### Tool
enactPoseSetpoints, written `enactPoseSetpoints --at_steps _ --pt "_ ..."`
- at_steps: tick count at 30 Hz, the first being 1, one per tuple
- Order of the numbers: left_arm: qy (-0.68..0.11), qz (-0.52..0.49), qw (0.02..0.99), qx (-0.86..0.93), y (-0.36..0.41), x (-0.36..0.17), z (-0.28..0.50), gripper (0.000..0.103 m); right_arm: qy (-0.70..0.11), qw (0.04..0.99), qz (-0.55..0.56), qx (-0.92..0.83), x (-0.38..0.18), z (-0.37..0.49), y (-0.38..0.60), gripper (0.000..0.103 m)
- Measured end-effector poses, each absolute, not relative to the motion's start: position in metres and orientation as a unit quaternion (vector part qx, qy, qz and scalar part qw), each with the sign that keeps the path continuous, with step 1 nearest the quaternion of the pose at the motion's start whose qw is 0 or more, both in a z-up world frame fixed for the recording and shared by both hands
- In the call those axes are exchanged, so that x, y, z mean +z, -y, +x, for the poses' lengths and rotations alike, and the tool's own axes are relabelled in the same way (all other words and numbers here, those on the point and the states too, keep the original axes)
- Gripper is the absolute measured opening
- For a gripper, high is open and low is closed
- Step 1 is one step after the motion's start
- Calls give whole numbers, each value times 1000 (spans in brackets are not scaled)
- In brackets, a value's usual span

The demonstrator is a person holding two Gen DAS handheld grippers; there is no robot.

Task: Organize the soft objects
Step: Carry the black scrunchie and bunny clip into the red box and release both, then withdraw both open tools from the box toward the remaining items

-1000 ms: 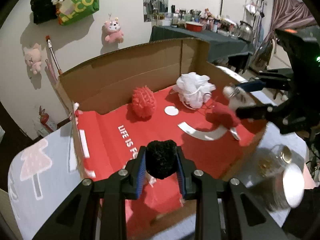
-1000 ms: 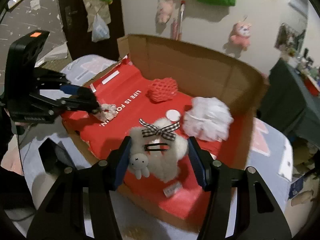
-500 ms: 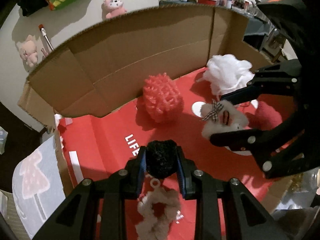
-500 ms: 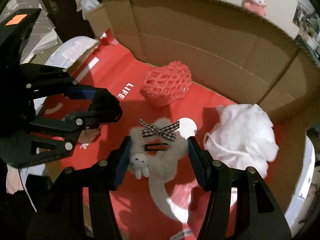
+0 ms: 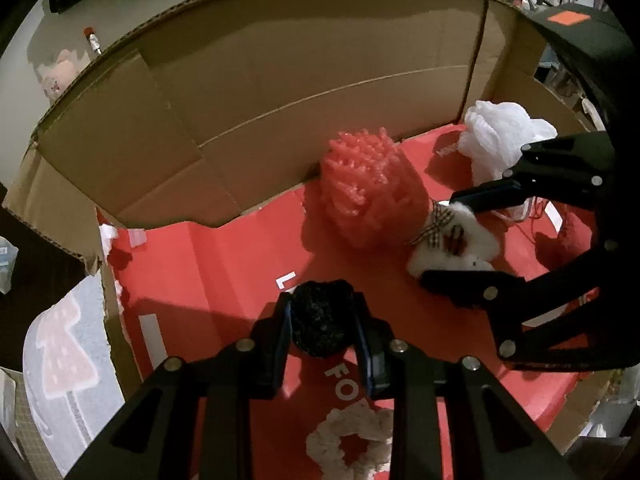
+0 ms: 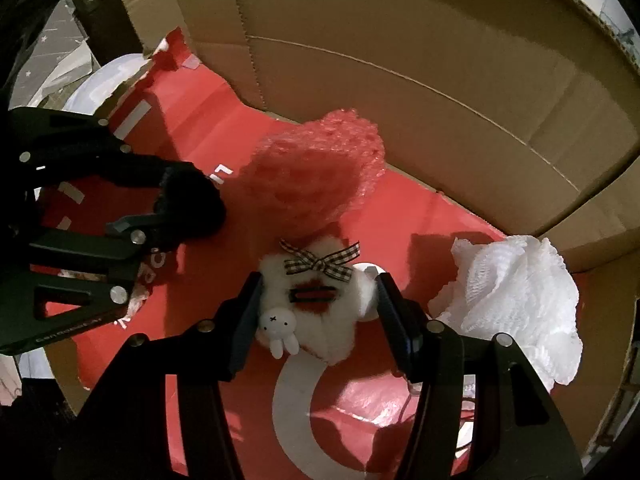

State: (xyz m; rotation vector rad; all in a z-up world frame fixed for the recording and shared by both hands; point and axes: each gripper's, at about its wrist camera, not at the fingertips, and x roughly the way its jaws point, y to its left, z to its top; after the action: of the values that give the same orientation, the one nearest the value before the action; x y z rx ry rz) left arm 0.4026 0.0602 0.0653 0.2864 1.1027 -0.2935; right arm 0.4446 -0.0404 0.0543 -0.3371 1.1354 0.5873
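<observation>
Over the cardboard box (image 5: 280, 92), our left gripper (image 5: 322, 324) pinches a black pompom (image 5: 320, 326) nearest its front edge. Further in, our right gripper (image 6: 318, 300) clamps the white fluffy clip (image 6: 316, 300), just short of the red sponge (image 6: 316, 172) by the back wall.

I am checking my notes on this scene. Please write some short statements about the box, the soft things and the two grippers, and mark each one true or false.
1. The left gripper is shut on a black pompom. True.
2. The right gripper is empty. False: it holds a white fluffy toy with a checked bow.
3. The white bath sponge lies on the red floor of the cardboard box. True.
4. The red mesh ball hangs on the wall outside the box. False: it lies inside the box, near its back wall.
5. A cream scrunchie lies below the left gripper. True.
</observation>
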Motion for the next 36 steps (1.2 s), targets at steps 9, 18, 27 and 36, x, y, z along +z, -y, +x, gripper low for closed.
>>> enactPoseSetpoints --at_steps 9,18,27,36 --pt "-525 140 827 -142 -57 65 407 33 -524 790 -161 273 56 444 48 55" --pt "-530 142 824 -140 -56 52 410 40 -523 790 -161 276 56 448 43 55" --pt "-521 132 832 -133 -62 55 404 54 -520 794 -155 276 57 446 44 57" --pt "-484 99 858 -137 -67 86 374 71 -500 811 -137 269 87 429 60 64"
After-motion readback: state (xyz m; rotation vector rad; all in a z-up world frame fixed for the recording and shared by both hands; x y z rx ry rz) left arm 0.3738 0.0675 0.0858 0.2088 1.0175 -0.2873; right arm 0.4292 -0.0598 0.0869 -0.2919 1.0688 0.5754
